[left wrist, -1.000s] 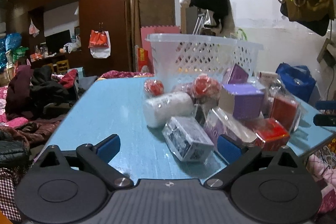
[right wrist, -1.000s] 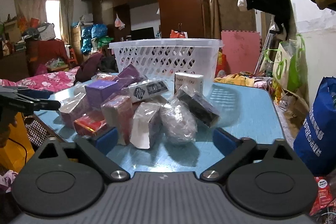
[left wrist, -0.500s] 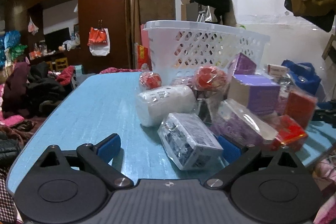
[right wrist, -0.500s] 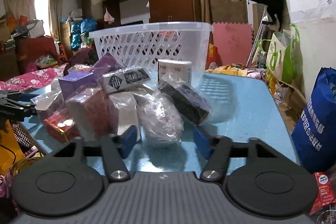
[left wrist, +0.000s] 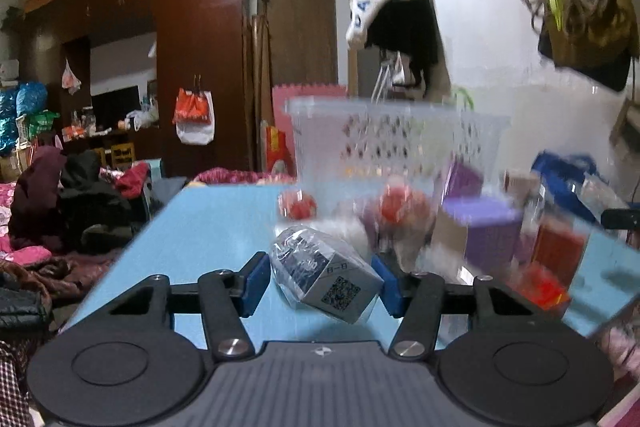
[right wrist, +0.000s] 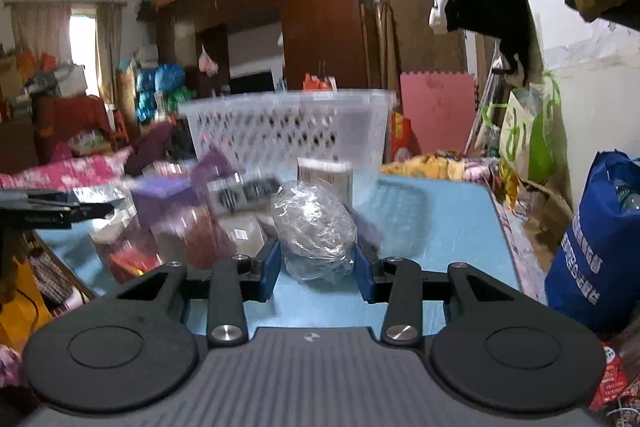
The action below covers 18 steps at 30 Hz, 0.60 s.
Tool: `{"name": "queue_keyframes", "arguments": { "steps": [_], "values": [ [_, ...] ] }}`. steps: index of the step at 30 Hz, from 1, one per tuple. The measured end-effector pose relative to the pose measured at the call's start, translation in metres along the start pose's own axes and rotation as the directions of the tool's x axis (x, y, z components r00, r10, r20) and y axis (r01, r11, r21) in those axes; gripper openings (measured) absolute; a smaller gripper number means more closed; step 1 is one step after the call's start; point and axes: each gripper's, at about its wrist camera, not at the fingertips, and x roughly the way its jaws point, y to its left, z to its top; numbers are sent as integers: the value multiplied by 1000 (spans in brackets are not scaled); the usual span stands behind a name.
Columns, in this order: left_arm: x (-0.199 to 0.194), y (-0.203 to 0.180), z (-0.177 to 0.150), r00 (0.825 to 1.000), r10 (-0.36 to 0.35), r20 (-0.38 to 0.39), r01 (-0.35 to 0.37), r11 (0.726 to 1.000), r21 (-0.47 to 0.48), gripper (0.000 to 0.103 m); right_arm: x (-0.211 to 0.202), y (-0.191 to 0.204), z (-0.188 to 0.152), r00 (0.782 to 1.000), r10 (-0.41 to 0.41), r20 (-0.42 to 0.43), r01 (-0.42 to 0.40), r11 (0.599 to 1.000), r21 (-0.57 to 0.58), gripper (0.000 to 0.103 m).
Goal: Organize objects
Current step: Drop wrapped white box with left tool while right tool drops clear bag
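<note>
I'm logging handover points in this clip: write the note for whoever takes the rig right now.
Left gripper: shut on the wrapped box with a QR code, held tilted.
Right gripper: shut on the rounded plastic-wrapped bundle.
White basket stands at the far end of the blue table; the pictures show nothing inside it.
Pile of purple and red boxes lies in front of the basket, blurred.
Done: both picks.
Left: probably drop both into the basket, then work through the pile.
</note>
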Motion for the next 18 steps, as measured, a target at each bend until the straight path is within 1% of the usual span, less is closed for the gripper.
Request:
{"name": "queue_keyframes", "arguments": {
  "steps": [2,4,5,7,9,12,13,16,17,18],
  "values": [
    [-1,1,17,999,-17,35,18,1000,-25,60,4,3,15,1000,9,23,-9,1000,-6,43],
    [5,-2,40,996,-34,77,36,999,-30,60,14,9,35,999,35,40,-34,999,-25,43],
    [12,-3,52,995,-44,86,47,998,-40,60,22,13,47,998,47,49,-45,998,-39,43],
    [30,-3,79,992,-86,87,92,994,-65,60,40,22,74,997,46,64,-42,997,-70,43],
    [49,-3,103,990,-96,99,105,990,-92,60,59,27,96,996,33,78,-26,995,-93,43],
    [92,-5,134,994,-89,57,96,988,-125,60,98,27,124,999,3,47,1,996,-88,43],
    [109,-5,141,996,-85,24,88,987,-136,60,111,26,130,999,2,33,1,997,-78,43],
    [147,-7,147,996,-80,-41,72,984,-163,60,137,22,133,1000,-10,-10,9,998,-57,43],
    [157,-8,147,995,-86,-60,75,984,-162,60,142,20,131,1000,-7,-11,6,998,-55,44],
    [162,-7,145,992,-109,-69,95,980,-173,61,145,20,129,1000,-6,-16,5,998,-58,45]
  ]
}}
